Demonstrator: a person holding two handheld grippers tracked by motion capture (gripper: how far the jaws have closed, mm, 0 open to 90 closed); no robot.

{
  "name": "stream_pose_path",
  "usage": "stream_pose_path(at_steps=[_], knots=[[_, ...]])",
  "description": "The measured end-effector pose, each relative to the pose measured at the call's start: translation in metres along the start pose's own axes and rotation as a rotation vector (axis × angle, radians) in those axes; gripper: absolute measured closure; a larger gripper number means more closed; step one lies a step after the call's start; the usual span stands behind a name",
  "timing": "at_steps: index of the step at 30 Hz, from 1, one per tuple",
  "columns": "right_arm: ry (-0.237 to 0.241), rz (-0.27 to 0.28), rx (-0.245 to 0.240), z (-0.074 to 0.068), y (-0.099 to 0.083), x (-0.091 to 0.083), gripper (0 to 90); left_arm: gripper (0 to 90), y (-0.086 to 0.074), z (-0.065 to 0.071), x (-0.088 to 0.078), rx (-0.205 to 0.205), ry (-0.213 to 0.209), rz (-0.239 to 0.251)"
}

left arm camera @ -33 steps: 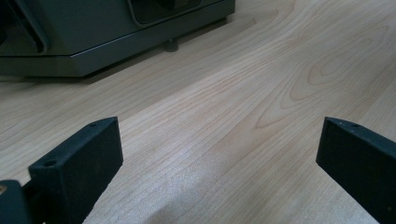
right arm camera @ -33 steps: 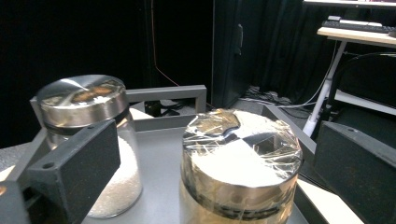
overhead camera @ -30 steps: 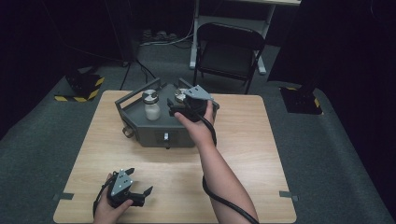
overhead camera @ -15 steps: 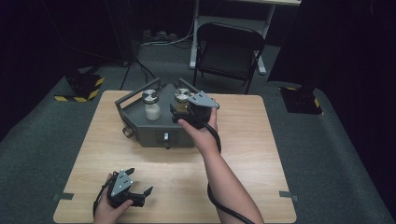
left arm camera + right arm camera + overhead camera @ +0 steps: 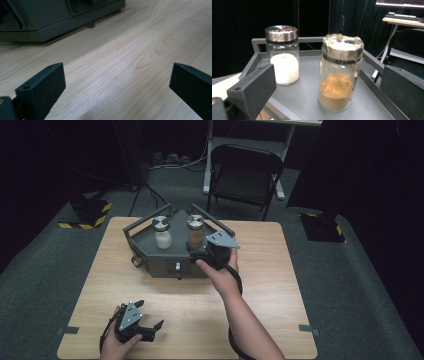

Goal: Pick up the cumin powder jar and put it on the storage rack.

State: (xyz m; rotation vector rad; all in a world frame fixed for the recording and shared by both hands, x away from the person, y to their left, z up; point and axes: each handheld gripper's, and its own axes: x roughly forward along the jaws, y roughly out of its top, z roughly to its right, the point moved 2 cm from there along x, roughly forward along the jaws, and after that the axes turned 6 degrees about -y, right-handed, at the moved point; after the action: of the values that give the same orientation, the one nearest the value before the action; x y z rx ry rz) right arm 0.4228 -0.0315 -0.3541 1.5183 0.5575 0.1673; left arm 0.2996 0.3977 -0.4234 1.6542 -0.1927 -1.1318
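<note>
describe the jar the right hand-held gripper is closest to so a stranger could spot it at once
On the wooden table sits a grey tray with two steel-lidded glass jars. The brown-powder jar is the right-hand one in the high view, just ahead of the open right hand-held gripper. Its neighbour, the white-grain jar, holds white granules instead.

- Jar of brown powder [image 5: 340, 72], straight ahead of the right gripper [image 5: 325, 82]: clear glass, shiny silver lid, tan-brown contents.
- Jar of white grains [image 5: 282, 53], beyond that gripper's left jaw: clear glass, silver lid, white contents.
- Tray [image 5: 309, 65] under both jars: flat mid-grey.
- Right gripper: matt black jaws, grey plate on top.
- Left gripper [image 5: 117, 82]: the same black jaws.
- Table [image 5: 120, 57] below the left gripper: pale wood with darker grain lines.
- Floor block [image 5: 85, 215], far beyond the left gripper: black with yellow stripes.
</note>
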Motion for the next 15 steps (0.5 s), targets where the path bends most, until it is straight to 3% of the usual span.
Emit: stream_pose_path(at_steps=[15], knots=[[0.014, 0.000, -0.017, -0.002, -0.024, -0.027, 0.4, 0.9, 0.000, 0.001, 0.000, 0.005, 0.003, 0.000]])
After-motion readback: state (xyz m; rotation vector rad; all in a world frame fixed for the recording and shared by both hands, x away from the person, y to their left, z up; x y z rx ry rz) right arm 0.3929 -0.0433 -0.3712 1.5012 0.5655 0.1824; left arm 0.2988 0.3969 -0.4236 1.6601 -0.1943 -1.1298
